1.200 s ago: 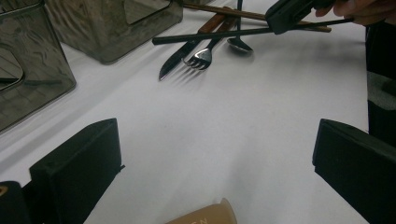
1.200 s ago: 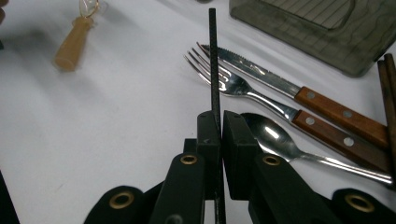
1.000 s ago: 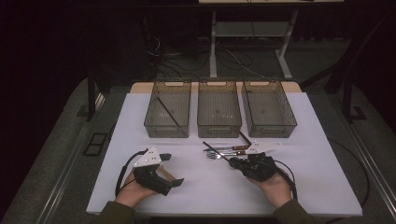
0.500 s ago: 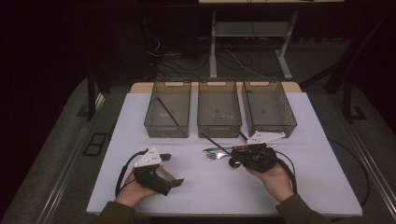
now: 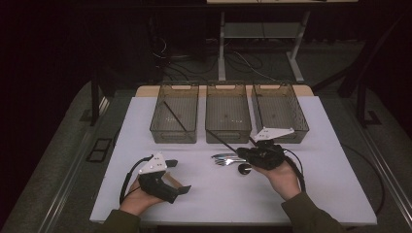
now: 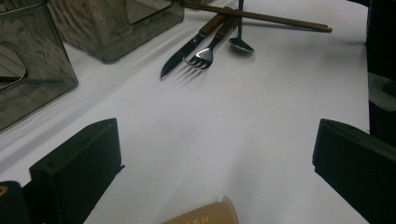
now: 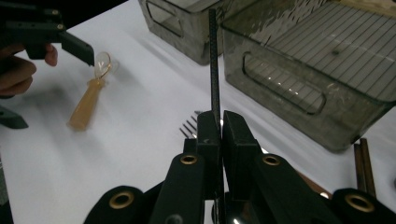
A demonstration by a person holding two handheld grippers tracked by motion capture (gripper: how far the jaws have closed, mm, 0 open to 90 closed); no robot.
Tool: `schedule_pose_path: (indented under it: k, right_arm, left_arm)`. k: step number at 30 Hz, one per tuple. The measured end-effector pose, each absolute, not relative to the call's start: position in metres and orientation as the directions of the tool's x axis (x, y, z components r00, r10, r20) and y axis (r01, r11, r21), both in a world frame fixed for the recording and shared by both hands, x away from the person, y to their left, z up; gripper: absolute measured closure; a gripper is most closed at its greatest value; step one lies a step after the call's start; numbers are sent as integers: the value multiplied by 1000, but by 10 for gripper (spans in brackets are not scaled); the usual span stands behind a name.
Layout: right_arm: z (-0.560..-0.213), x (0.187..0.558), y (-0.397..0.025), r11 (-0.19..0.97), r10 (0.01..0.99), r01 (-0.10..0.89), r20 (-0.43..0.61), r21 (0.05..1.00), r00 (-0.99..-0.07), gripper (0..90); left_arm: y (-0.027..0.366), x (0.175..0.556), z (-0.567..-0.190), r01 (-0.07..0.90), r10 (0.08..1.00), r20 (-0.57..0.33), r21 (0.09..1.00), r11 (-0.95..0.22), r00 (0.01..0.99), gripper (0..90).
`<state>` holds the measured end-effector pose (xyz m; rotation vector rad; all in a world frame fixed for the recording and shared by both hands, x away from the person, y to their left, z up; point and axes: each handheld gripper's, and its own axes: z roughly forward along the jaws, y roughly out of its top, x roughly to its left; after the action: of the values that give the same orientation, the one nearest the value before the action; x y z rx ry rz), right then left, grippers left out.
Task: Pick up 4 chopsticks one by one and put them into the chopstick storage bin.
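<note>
The right gripper (image 5: 241,153) has moved forward from the table edge toward the middle bin (image 5: 228,112). Its jaws are pinched tight on a thin black stick (image 7: 214,70) whose free end points at that bin, above the fork (image 6: 206,52) and knife (image 6: 187,49). The stick is now lifted, probably ready for binning. The left gripper (image 5: 178,176) rests wide open and empty, well left of the bin.

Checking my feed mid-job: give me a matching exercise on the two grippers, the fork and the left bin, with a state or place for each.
1 left gripper
2 right gripper
3 fork
4 left bin

a shut on a thin black rod
b beside the knife on the table
c jaws open
d one dark stick inside

Pairs: 1-c; 2-a; 3-b; 4-d
</note>
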<state>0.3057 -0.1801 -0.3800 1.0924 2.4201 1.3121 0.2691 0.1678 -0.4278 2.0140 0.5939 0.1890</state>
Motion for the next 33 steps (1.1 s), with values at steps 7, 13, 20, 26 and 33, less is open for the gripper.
schedule_pose_path:
  k: [7, 13, 20, 26, 33]
  right_arm:
    - [-372, 319, -172, 335, 682, 519, 178, 786, -710, 856]
    - [-366, 330, -163, 352, 683, 515, 161, 782, -712, 856]
    - [-358, 342, -157, 349, 688, 518, 162, 781, -707, 856]
    - [-352, 353, -151, 347, 693, 520, 160, 781, -703, 856]
    - [-346, 366, -139, 346, 694, 524, 163, 778, -701, 856]
  left_arm:
    - [168, 270, -428, 324, 480, -108, 860, -395, 870, 3]
    - [168, 269, -428, 331, 483, -114, 857, -394, 868, 3]
    - [169, 270, -427, 330, 484, -113, 860, -390, 868, 3]
    - [168, 269, -427, 328, 484, -109, 858, -395, 868, 4]
    - [168, 269, -427, 331, 485, -112, 857, -394, 867, 5]
